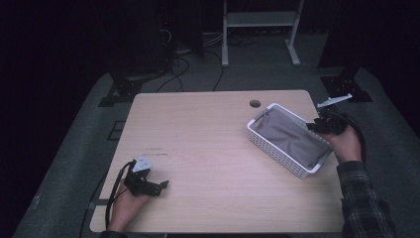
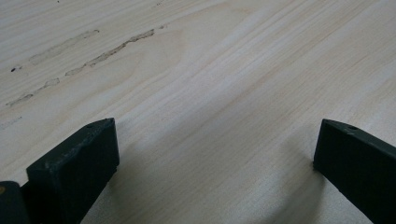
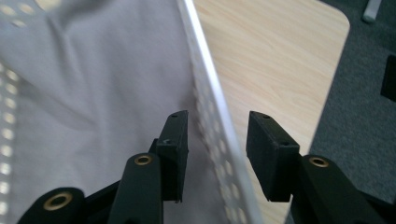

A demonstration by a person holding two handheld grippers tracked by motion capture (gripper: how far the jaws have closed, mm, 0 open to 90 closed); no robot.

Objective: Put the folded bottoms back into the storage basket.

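Where the right gripper (image 3: 217,154) meets the white perforated basket (image 1: 277,146), its two black jaws straddle the basket's far-side wall (image 3: 210,116), one jaw inside over the grey cloth (image 3: 93,84) and the other outside above the table; a gap shows between each pad and the wall, so the jaws stand partly spread around the rim rather than pressing on it. Seen from the high view, that gripper (image 1: 317,125) sits at the basket's right-hand long side, held by the person's right hand (image 1: 346,144), with a plaid sleeve (image 1: 364,198) running down to the bottom edge and a cable looping round the wrist. The basket lies at an angle on the right part of the light wooden table (image 1: 208,148), near its right edge, and the grey cloth (image 1: 292,136) lines its inside, crumpled and lying against the walls. A round hole (image 1: 255,103) in the tabletop sits just beyond the basket's far corner. Well apart from all this, near the table's front left corner, the left gripper (image 1: 161,186) rests low over the wood in the person's left hand (image 1: 126,206); its own view shows its jaws (image 2: 215,158) spread wide with nothing but bare, faintly scuffed tabletop (image 2: 210,70) between them.
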